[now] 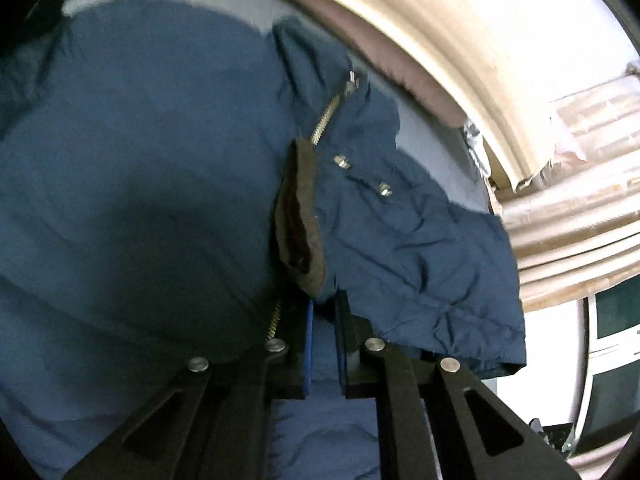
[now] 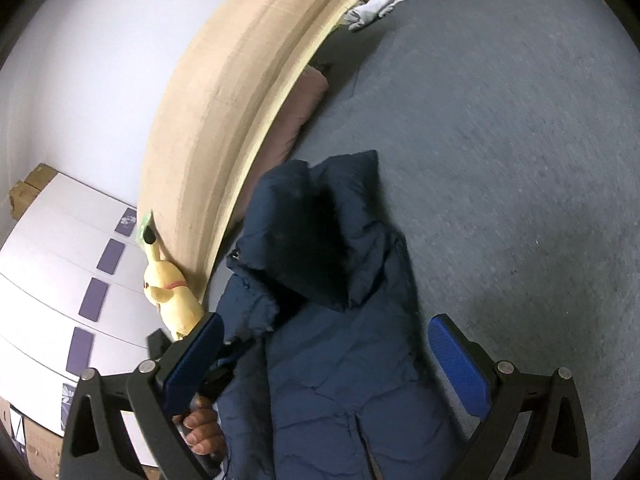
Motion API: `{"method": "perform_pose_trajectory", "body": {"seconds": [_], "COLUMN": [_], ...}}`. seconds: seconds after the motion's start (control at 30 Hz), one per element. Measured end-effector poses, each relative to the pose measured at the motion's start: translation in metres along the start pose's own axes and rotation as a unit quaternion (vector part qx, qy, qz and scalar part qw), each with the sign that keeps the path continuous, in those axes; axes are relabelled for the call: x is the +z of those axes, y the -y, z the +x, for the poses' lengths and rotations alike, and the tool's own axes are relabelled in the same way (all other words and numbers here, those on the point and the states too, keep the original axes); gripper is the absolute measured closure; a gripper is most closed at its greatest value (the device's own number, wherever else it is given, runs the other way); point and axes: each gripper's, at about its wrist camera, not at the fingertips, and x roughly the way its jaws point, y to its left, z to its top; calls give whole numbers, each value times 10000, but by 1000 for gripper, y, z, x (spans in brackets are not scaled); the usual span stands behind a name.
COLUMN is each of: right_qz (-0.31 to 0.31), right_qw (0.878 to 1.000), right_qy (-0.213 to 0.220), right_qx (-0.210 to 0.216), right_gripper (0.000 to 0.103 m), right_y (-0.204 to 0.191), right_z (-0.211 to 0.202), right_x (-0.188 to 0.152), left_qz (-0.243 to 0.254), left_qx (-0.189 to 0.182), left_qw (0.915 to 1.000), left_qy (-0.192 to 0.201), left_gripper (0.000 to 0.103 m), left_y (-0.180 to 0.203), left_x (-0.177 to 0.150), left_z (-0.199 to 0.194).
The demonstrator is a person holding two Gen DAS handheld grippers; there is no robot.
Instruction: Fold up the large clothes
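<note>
Fabric of the jacket point(image 1: 140, 160) is pinched by the closed left claw point(image 1: 322, 320); the right claw point(image 2: 336, 364) is spread empty, so slippage is risked by a thin grip.

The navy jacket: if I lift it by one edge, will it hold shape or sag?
The navy jacket will likely sag: its creased fabric drapes loosely on the grey bed cover. Probably light but bulky, given its puffy look. The metal zipper may swing.

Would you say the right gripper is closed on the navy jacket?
No, the right gripper stands wide open, its blue pads either side of the navy jacket.
</note>
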Motion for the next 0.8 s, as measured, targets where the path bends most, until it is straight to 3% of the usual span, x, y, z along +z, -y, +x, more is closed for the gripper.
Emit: {"method": "perform_pose_trajectory", "body": {"seconds": [0.23, 0.47, 0.63, 0.73, 0.8], "right_qz": [579, 1673, 2223, 2377, 2322], "right_qw": [9972, 9764, 9680, 9686, 9713], "right_qy": [-214, -704, -642, -459, -359], "right_qx": [417, 1169, 970, 566, 371], "right_gripper": [0, 0, 0, 1, 15], "right_y": [5, 3, 10, 17, 15], "right_z": [16, 66, 101, 113, 115], "right_x": [-3, -14, -10, -2, 5], "left_qz": [487, 736, 965, 1088, 1169], "left_qx": [484, 806, 841, 847, 867], "left_qw": [9929, 9841, 9793, 9766, 9738], "left_qy": [967, 1398, 1566, 1647, 1750], "left_gripper": [94, 94, 94, 94, 94], "left_y": [-7, -21, -12, -8, -7], "left_x": [13, 18, 19, 19, 21], "left_z": [-71, -112, -124, -130, -137]}}
